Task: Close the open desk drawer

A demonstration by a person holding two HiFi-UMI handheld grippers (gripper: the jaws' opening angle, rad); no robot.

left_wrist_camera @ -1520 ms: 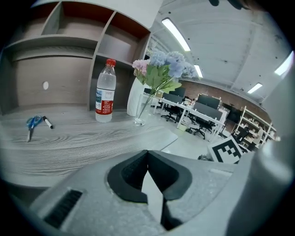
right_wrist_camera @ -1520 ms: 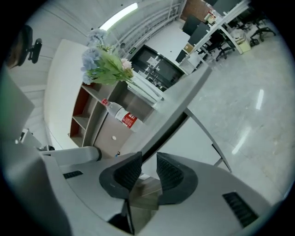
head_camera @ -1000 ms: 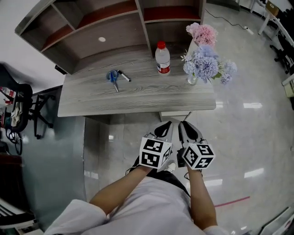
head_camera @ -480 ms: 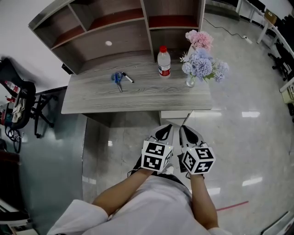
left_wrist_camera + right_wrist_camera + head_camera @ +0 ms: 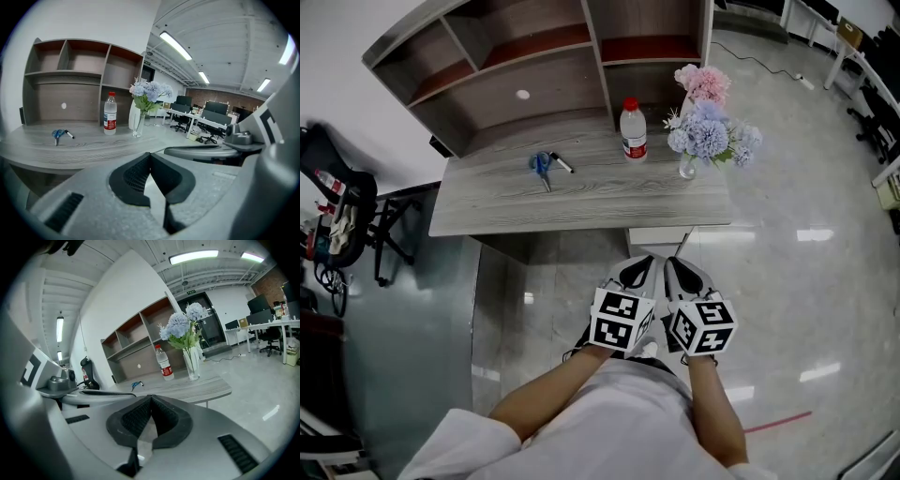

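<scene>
A: Head view, where's drawer?
B: Pale drawer (image 5: 659,235) front shows just under desk (image 5: 581,202) edge; open or shut, can't tell. You keep left hand-held gripper (image 5: 643,262) and right hand-held gripper (image 5: 675,264) by your body, apart from it, prob. resting.
A: Left gripper view?
B: Jaws together, empty.
A: Right gripper view?
B: Also closed, empty. Bottle (image 5: 164,363) label red, txt unreadable.

The drawer (image 5: 657,236) sits under the front edge of the grey wood-grain desk (image 5: 581,202), right of its middle, straight ahead of me. Only a narrow pale strip of it shows past the desk edge, square to it. I cannot tell how far it stands open.
</scene>
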